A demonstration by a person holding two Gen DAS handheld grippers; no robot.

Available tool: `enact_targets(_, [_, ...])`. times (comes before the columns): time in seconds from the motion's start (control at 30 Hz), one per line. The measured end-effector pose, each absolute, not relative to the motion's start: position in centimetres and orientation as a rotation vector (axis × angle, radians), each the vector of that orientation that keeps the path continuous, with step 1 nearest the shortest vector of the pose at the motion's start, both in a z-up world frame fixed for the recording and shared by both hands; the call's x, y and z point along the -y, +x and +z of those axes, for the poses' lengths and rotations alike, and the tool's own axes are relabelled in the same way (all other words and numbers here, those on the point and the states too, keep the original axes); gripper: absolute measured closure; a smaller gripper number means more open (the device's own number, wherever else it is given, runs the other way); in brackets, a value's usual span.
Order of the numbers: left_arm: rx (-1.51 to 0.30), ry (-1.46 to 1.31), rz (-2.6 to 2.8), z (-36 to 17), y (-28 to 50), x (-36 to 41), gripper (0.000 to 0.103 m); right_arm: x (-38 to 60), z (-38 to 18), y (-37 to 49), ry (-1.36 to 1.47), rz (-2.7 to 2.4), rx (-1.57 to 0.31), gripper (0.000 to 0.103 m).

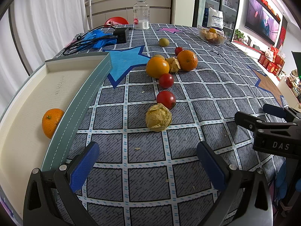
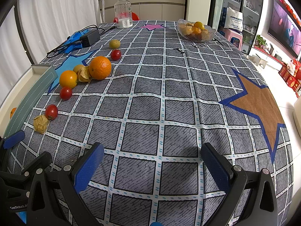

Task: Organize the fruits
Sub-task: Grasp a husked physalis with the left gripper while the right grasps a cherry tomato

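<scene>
Left gripper [image 1: 148, 162] wide open, empty, low over tablecloth [image 1: 188, 113]; right gripper [image 2: 152, 162] same, wide and empty; left view shows inside of tray [image 1: 33, 101] with one orange [image 1: 52, 122] against its rim; right view barely catches that; loose fruit cluster [image 1: 169, 64] near tray; glass bowl [image 2: 196, 30] of fruit clearer in right view.

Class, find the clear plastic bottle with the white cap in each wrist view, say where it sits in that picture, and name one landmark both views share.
Left wrist view: the bottle stands upright at the table's far edge, top centre.
Right wrist view: the bottle stands at the far edge, top, left of centre.
Shared landmark: the black power adapter, nearer the camera and to the bottle's left in both.
</scene>
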State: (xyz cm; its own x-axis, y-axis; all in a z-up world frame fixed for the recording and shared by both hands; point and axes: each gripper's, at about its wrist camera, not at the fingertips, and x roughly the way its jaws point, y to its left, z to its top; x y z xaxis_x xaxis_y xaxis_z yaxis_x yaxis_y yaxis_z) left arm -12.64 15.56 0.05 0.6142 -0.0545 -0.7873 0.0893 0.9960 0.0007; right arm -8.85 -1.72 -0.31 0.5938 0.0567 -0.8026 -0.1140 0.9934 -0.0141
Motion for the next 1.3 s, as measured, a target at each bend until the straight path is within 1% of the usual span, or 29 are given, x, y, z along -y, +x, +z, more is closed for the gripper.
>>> enact_targets(0.4, [-0.916, 0.046, -0.096, 0.2, -12.1, -15.6, 0.001, 1.7, -0.3, -8.8, -0.067, 0.098, -0.93, 0.0])
enact_targets(0.47, [-0.908, 0.053, -0.098, 0.3, -12.0, -15.4, 0.008, 1.7, -0.3, -8.8, -0.067, 0.098, -0.93, 0.0])
enact_targets(0.6, [-0.892, 0.093, -0.113, 0.6, -11.8, -14.4, 0.017, 1.7, -0.3, -8.8, -0.068, 0.098, -0.93, 0.0])
enact_targets(0.67, [-0.89, 0.103, -0.123, 0.8, -11.5, -14.0, 0.029, 1.7, -0.3, -8.8, -0.069, 0.097, -0.93, 0.0])
enact_targets(0.7, [-0.894, 0.1, -0.128, 0.8, -11.2, -13.8, 0.033, 1.7, -0.3, -8.8, -0.069, 0.097, -0.931, 0.0])
enact_targets(0.77, [-0.903, 0.079, -0.146, 0.9, -10.6, -13.8, 0.05, 1.7, -0.3, -8.8, -0.069, 0.097, -0.931, 0.0])
enact_targets(0.8, [-0.901, 0.076, -0.144, 1.0, -10.5, -13.8, 0.056, 1.7, -0.3, -8.8, -0.069, 0.097, -0.931, 0.0])
enact_targets(0.83, [-0.897, 0.081, -0.14, 1.0, -10.4, -13.8, 0.07, 1.7, -0.3, -8.8, -0.07, 0.097, -0.931, 0.0])
enact_targets(0.87, [-0.896, 0.083, -0.141, 1.0, -10.3, -13.9, 0.076, 1.7, -0.3, -8.8, -0.07, 0.097, -0.931, 0.0])
enact_targets(1.1, [-0.869, 0.09, -0.119, 0.9, -12.7, -15.5, 0.076, 1.6, -0.3, -8.8, -0.072, 0.093, -0.931, 0.0])
enact_targets(1.3, [-0.861, 0.022, -0.125, 1.1, -15.2, -17.9, 0.076, 1.6, -0.4, -8.7, -0.065, 0.077, -0.934, 0.0])
